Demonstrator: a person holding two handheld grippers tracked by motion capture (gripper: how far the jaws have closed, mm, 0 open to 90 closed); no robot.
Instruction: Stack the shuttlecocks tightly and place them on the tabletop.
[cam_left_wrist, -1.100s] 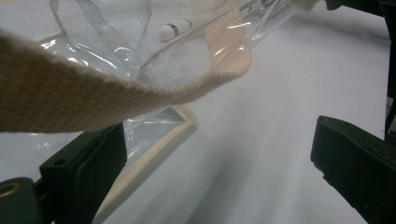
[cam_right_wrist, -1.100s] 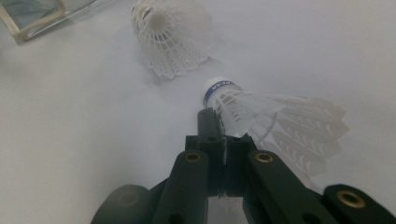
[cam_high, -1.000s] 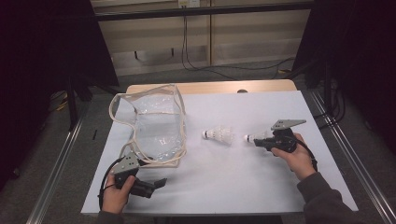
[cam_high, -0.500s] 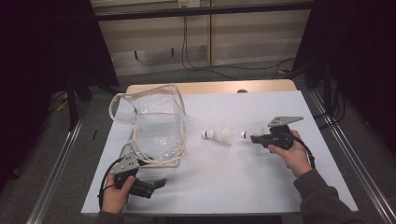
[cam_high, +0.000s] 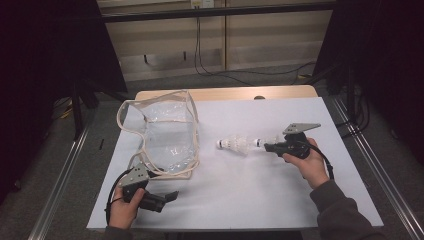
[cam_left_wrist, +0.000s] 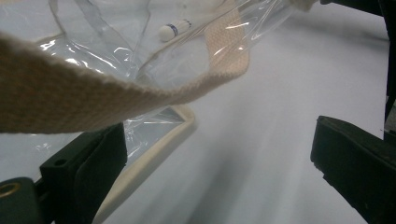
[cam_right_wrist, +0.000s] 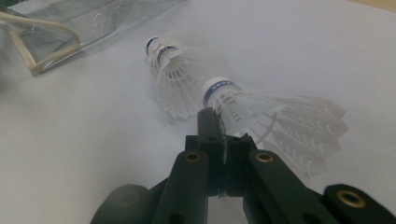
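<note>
Right claw (cam_right_wrist: 219, 122), seen along its own jaws in the right gripper view: jaws drawn together and clenched on the feather skirt of a white shuttlecock (cam_right_wrist: 261, 112), which it grasps just behind the cork; the cork, banded in blue, points away from the claw, and the feathers fan out to the right of the jaws. Just beyond it, loose shuttlecocks (cam_right_wrist: 173, 77) lie on their sides on the table (cam_right_wrist: 70, 154), their corks turned toward the far left; they are nested close together, and how many there are cannot be told. Farther off, at upper left, the edge of a clear plastic bag (cam_right_wrist: 79, 18) with a cream strap rests on the table.

High view: right claw (cam_high: 262, 143) held level over the middle of the table (cam_high: 260, 200), right hand (cam_high: 306, 159) behind it; held shuttlecock (cam_high: 258, 142) at its tip, close beside the loose shuttlecocks (cam_high: 234, 145); the clear plastic bag (cam_high: 165, 137) lies well apart to the left, mouth toward the far edge.

Left claw (cam_high: 172, 195), near the front left corner of the table, held by the left hand (cam_high: 122, 209): jaws released and standing wide, nothing between them; in the left gripper view, left claw (cam_left_wrist: 219, 158) lies beside the bag's cream-trimmed edge, with the cream strap (cam_left_wrist: 93, 93) crossing above the left jaw.
</note>
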